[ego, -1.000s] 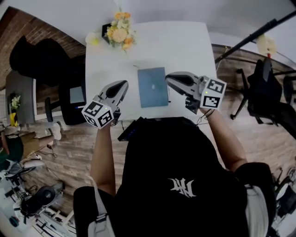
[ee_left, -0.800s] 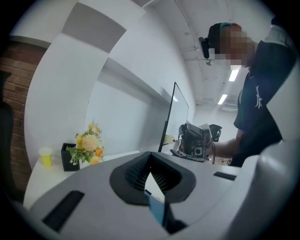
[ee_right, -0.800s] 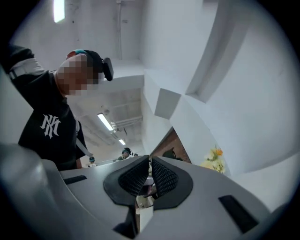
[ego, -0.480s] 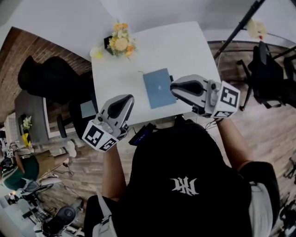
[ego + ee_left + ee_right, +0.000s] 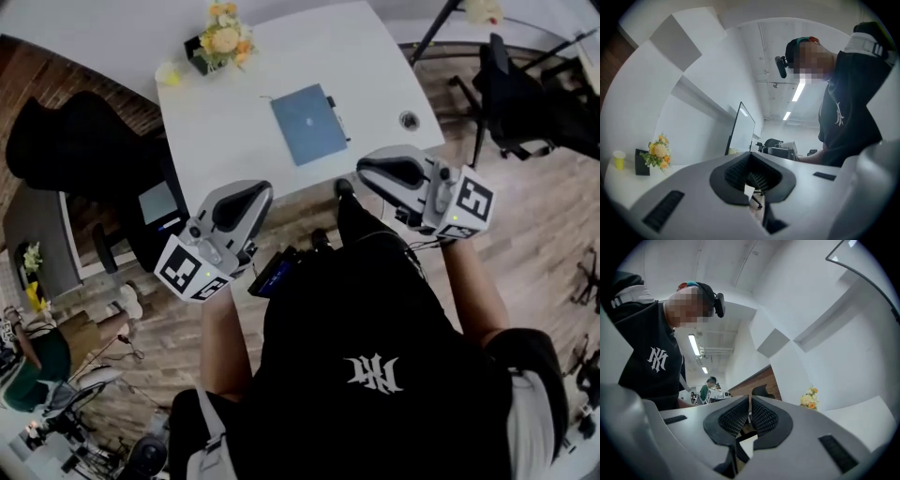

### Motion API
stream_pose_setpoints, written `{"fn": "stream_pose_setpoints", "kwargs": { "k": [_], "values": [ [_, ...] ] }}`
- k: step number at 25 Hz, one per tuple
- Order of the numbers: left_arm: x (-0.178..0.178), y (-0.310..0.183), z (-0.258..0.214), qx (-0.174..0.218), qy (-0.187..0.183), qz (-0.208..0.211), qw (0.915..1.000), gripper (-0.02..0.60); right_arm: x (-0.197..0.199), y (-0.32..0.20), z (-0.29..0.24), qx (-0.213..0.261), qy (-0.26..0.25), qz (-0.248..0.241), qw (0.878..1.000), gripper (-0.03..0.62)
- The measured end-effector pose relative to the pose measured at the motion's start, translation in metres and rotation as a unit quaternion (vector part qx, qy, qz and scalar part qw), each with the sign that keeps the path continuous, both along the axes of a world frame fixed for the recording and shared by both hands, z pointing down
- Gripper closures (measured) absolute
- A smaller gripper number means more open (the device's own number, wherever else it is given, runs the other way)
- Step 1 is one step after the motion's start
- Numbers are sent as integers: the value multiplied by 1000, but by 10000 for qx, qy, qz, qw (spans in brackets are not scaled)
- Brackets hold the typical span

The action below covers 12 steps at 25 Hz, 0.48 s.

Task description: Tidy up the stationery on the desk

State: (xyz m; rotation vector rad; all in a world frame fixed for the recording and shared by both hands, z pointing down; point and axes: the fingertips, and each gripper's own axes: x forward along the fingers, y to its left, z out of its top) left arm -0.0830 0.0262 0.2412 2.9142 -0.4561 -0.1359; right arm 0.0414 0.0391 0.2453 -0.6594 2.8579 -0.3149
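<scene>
Notebook (image 5: 308, 123): flat rect. slab, matte blue cover, pale mark at ctr. Lying on desk (image 5: 234, 122), skewed to desk edges, clear of both grippers. Thin dark stick-shaped item (image 5: 337, 117) just beside its 3 o'clock edge; type not discernible.

Desk: smooth white top, rounded corners. Round grommet (image 5: 408, 119) at 3 o'clock of notebook, near desk corner. Yellow-orange flower bunch (image 5: 223, 37) in dark holder at 11 o'clock; small yellow cup (image 5: 169, 73) just beside it, at 9 o'clock of the bunch.

Left gripper (image 5: 246, 194): grey moulded shell, black ribbed pads (image 5: 740, 171). Pads closed together, nothing between. Held off desk at 7 o'clock of notebook, tips near desk's near edge. Marker cube at rear.

Right gripper (image 5: 370, 167): same build. Ribbed pads (image 5: 761, 417) pressed to a hairline slit, nothing gripped. Held off desk at 5 o'clock of notebook.

Wood-plank floor (image 5: 525, 216) below; black chair (image 5: 75, 141) at 9 o'clock of desk.
</scene>
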Motion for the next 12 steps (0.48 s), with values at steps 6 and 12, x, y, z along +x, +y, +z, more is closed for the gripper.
{"fn": "stream_pose_setpoints", "kwargs": {
  "k": [6, 12],
  "values": [
    [-15, 42, 27, -311, -52, 132, 9994, 578, -9, 36, -2, 32, 108, 219, 9997, 546],
    [-14, 66, 28, -267, -240, 30, 9994, 578, -29, 58, -14, 292, 199, -108, 9993, 548]
  ]
}}
